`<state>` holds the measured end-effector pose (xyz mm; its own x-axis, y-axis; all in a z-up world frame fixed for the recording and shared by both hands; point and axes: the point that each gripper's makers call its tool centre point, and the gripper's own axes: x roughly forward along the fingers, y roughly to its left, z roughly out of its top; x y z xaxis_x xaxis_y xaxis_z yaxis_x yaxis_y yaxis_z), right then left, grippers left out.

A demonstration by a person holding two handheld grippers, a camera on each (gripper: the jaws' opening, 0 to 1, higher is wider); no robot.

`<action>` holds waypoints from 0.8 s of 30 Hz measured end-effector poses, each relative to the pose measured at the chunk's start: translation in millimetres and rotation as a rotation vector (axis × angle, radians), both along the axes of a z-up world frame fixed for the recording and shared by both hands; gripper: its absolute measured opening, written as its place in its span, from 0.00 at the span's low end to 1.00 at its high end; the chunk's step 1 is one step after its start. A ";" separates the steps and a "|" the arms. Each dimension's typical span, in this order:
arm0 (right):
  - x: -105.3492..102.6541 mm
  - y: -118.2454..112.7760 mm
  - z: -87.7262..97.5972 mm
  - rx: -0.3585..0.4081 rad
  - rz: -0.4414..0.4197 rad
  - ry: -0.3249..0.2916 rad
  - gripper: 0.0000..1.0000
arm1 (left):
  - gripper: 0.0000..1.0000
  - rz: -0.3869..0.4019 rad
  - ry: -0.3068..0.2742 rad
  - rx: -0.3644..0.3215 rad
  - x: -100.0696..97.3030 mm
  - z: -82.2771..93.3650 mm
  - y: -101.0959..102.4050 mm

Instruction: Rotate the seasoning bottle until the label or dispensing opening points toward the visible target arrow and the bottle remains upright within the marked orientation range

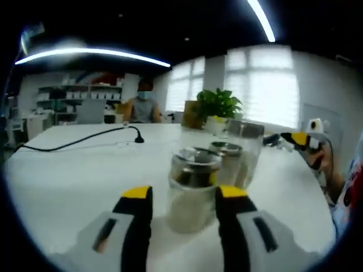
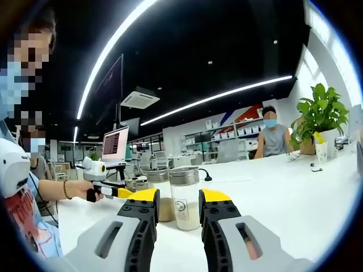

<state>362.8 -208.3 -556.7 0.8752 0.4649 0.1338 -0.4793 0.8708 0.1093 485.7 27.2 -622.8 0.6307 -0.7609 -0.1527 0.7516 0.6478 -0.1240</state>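
Note:
A glass seasoning bottle point(image 1: 193, 195) with a metal lid stands upright on the white table point(image 1: 74, 181), right in front of my left gripper point(image 1: 183, 192). That gripper is open, and its yellow-tipped jaws reach either side of the bottle's near face. Two more lidded bottles point(image 1: 229, 161) stand close behind it. In the right gripper view a bottle of pale seasoning point(image 2: 185, 199) stands upright beyond my right gripper point(image 2: 179, 195), which is open and holds nothing. The right gripper point(image 1: 302, 139) also appears at the far right, held in a hand, apart from the bottles.
A black cable point(image 1: 85, 139) runs across the table's far left. A potted plant point(image 1: 218, 105) stands behind the bottles. A person point(image 1: 142, 105) sits at the far side. My left gripper point(image 2: 113, 191) enters the right gripper view from the left, below a laptop point(image 2: 115, 144).

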 end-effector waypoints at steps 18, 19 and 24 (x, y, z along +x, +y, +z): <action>0.8 -0.9 -0.7 -0.001 -0.003 0.003 0.27 | 0.34 -0.240 -0.026 0.080 -11.9 -5.2 -5.1; 0.8 -0.5 -0.3 -0.002 -0.002 0.001 0.27 | 0.34 -0.269 -0.030 0.078 -12.0 -4.6 -5.2; 1.0 1.7 0.3 -0.004 0.004 -0.001 0.27 | 0.34 -0.414 -0.050 0.087 -14.6 -4.8 -6.8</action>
<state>363.8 -206.6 -556.4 0.8730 0.4692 0.1331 -0.4832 0.8691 0.1055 471.1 20.4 -627.6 0.2833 -0.9371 -0.2040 0.9541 0.2969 -0.0389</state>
